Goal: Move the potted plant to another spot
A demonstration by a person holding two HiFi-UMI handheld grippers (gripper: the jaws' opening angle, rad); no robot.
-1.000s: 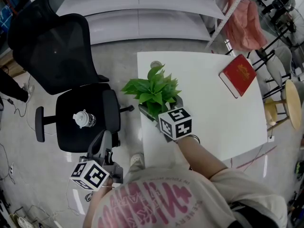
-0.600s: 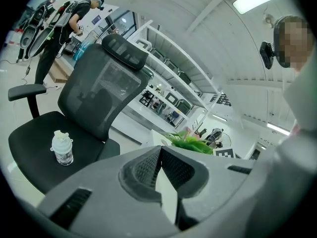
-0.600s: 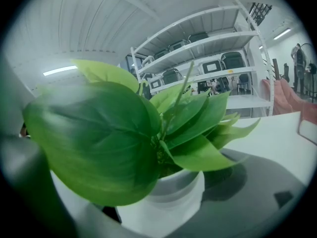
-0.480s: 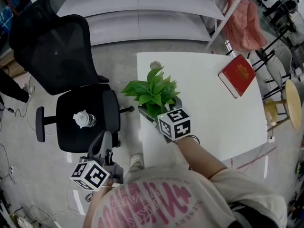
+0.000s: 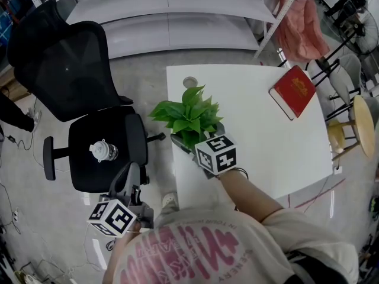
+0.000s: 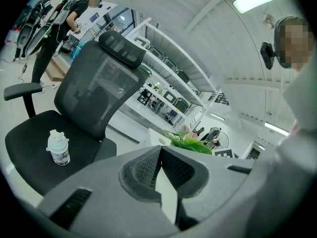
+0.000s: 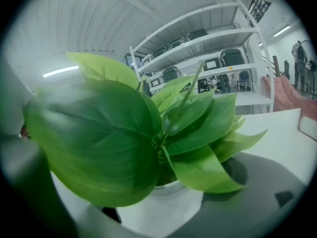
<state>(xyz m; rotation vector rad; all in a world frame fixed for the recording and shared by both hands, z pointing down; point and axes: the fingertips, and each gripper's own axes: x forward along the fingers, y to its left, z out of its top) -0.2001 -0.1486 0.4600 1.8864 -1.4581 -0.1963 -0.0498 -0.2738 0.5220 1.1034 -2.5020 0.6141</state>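
The potted plant (image 5: 186,116) has broad green leaves and a white pot (image 7: 166,209). It stands by the left edge of the white table (image 5: 260,141). My right gripper (image 5: 198,134) is shut on the potted plant, one finger on each side of the pot, and leaves fill the right gripper view (image 7: 148,133). I cannot tell whether the pot rests on the table or hangs just above it. My left gripper (image 5: 127,185) is held low beside the chair, its jaws shut with nothing between them (image 6: 158,172).
A black office chair (image 5: 89,99) stands left of the table with a small bottle (image 5: 102,151) on its seat. A red book (image 5: 292,91) lies at the table's far right corner. A wooden stool (image 5: 361,129) and a rack with pink cloth (image 5: 299,31) stand to the right.
The head view has shifted slightly. The plant and my right gripper keep their place at the table's left edge, and the left gripper has not moved.
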